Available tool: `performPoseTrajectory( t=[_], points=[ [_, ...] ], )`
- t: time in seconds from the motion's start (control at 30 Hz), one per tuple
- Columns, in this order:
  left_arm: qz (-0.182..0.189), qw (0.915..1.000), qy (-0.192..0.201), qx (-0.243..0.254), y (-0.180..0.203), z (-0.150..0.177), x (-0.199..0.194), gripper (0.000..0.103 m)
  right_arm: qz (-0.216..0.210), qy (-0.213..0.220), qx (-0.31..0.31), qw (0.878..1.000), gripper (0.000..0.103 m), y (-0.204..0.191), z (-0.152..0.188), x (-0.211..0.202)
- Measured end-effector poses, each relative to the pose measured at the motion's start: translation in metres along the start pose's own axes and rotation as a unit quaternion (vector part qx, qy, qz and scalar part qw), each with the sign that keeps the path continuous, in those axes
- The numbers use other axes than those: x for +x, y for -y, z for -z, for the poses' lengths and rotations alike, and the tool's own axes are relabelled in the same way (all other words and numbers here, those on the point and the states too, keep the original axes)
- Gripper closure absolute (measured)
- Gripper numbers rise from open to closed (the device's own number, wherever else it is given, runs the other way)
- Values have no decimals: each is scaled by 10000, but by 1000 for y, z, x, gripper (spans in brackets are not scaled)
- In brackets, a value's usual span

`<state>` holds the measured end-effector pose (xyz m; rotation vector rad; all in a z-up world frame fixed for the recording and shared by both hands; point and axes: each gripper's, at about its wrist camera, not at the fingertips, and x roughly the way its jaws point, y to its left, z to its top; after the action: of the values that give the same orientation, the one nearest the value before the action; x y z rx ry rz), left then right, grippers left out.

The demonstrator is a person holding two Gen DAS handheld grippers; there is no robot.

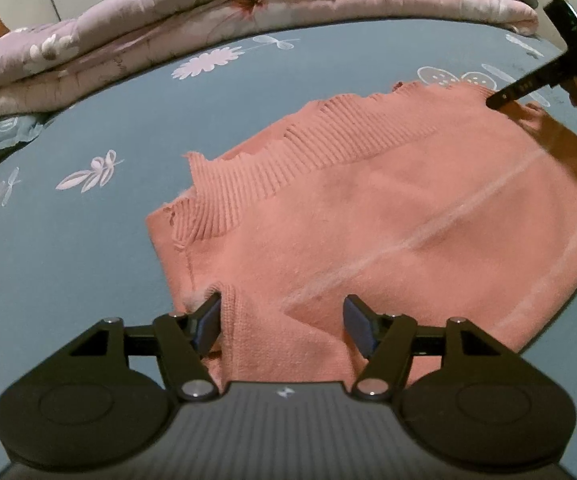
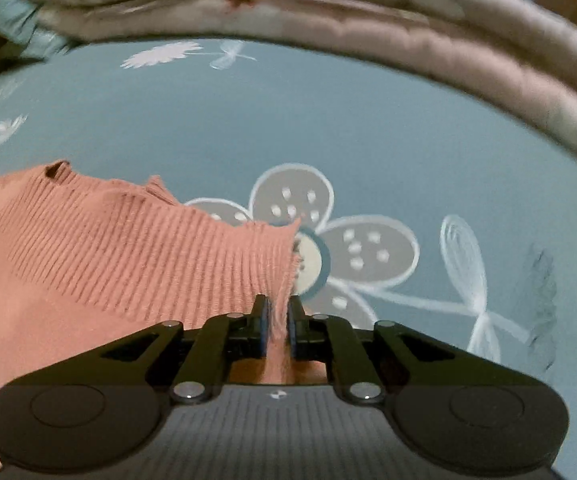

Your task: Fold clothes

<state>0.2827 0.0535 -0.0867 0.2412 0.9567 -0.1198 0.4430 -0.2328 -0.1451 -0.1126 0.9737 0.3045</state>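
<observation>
Left gripper [image 1: 283, 312] hovers w/ jaws apart over near edge of pink sweater [image 1: 388, 216] lying on blue floral bedsheet [image 1: 88, 240], while right gripper [image 2: 277, 316] is clamped on sweater's ribbed hem corner.

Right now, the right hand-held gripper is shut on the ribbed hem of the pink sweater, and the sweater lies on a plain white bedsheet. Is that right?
One thing is wrong: the sheet. The right hand-held gripper is shut on the ribbed hem of the pink sweater, but the sweater lies on a blue-grey bedsheet printed with white flowers, not a plain white one. The right wrist view shows it.
</observation>
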Motion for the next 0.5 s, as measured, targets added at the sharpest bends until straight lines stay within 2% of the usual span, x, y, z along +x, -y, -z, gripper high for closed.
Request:
performPoseTrajectory(
  t=[0.17,0.23,0.33,0.4,0.47,0.5],
  points=[
    [80,9998,33,-160,-8,2,-7,38,-63,375,351,9987,93,5,-2,-21],
    [26,9998,-49,-195,-9,3,-4,38,-69,183,465,9987,90,11,-5,-15],
    [118,9996,-68,-250,-14,3,-8,38,21,32,354,9994,80,7,2,-13],
    [173,9992,56,-347,-25,-2,-17,38,88,257,462,9986,72,6,9,-31],
    [289,9985,103,-458,-41,-12,-19,40,79,474,554,9973,70,6,17,-50],
    [347,9980,126,-513,-49,-17,-21,41,51,565,575,9967,65,6,22,-60]
  ],
)
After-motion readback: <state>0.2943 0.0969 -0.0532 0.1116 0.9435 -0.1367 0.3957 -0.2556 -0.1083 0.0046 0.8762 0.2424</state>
